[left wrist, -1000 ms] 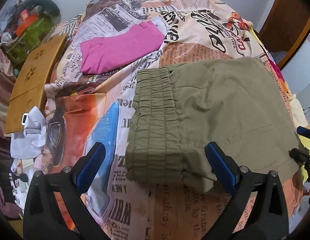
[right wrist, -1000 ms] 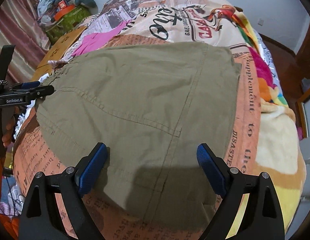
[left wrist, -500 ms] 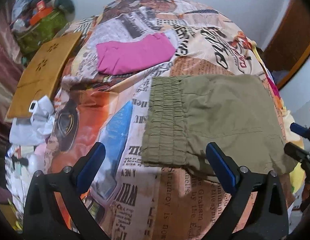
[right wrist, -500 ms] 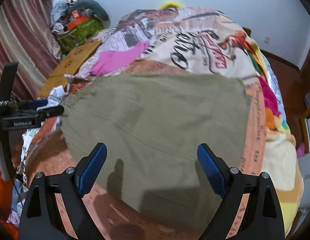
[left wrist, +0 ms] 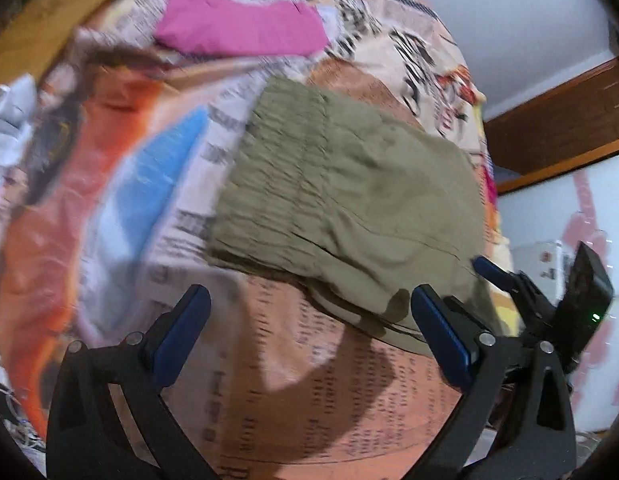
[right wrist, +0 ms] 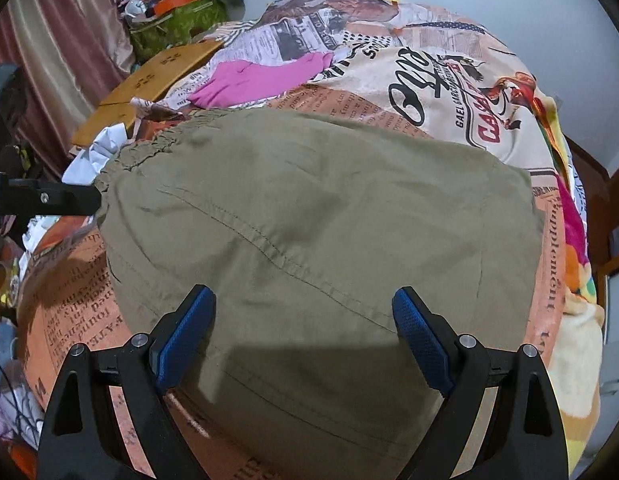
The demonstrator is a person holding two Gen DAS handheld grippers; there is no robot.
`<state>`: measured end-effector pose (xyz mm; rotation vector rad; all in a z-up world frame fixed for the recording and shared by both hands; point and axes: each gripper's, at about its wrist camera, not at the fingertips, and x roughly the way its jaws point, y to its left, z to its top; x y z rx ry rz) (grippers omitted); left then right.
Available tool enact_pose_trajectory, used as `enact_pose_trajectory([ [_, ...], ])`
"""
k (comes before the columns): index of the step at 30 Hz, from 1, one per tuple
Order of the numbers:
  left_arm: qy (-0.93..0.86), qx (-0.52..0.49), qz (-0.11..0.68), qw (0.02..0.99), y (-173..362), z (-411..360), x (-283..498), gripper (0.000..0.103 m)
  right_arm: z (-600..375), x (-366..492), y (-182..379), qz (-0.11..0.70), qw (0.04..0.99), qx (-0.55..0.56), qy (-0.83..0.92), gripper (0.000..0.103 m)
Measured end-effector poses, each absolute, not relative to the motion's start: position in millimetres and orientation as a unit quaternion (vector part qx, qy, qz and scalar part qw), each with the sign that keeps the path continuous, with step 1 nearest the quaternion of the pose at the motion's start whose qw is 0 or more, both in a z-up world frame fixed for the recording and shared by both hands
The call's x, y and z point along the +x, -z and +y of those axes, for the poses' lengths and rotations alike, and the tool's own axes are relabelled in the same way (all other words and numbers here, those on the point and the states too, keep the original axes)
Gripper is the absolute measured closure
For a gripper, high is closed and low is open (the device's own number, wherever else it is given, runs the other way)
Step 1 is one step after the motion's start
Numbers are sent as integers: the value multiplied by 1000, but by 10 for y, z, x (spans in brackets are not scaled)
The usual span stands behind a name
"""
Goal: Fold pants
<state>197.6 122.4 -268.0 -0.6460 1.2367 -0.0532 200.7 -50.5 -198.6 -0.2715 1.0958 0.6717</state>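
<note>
Olive-green pants (right wrist: 317, 232) lie folded flat on a newspaper-print bedspread (right wrist: 449, 80), elastic waistband to the left. In the blurred left wrist view the pants (left wrist: 349, 200) lie ahead of and right of my left gripper (left wrist: 309, 320), which is open and empty above the bedspread, off the pants' near edge. My right gripper (right wrist: 305, 320) is open and empty, hovering over the near part of the pants. The right gripper also shows at the right edge of the left wrist view (left wrist: 521, 292); the left gripper shows at the left edge of the right wrist view (right wrist: 49, 200).
A folded pink garment (right wrist: 261, 80) lies beyond the pants. A wooden board (right wrist: 149, 80), white crumpled cloth (right wrist: 105, 148) and a green bag with clutter (right wrist: 173, 20) sit at the bed's left side by a curtain. Wooden trim (left wrist: 557, 116) stands at right.
The left gripper has swung and tilted, blurring its view; the pants now sit more to its right. The right gripper has moved closer over the pants. Both stay open.
</note>
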Motion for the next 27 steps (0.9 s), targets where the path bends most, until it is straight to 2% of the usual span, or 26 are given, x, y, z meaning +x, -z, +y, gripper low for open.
enact_pose_trajectory([
  [5,49,-318,576,752,2741,1161,2051,1,-525,1999,2018,513,788,-113,-320,13],
  [10,60,-402,556,725,2913,1329,2194,1,-539,2008,2037,516,785,-104,-326,13],
  [14,32,-419,540,729,2918,1418,2295,2,-547,2004,2044,517,785,-97,-328,13],
  [17,-17,-402,537,742,2879,1422,2316,18,-553,2005,2043,517,784,-95,-330,13],
  [20,-48,-357,536,763,2830,1364,2342,42,-565,2016,2044,517,785,-91,-329,13],
  [21,-50,-344,533,772,2802,1332,2341,47,-570,2017,2044,518,785,-89,-328,12],
  [24,-62,-301,515,800,2689,1262,2352,59,-568,2009,2038,518,785,-88,-328,12],
  [27,-73,-237,488,837,2503,1149,2318,65,-575,2002,2015,517,787,-85,-326,12],
])
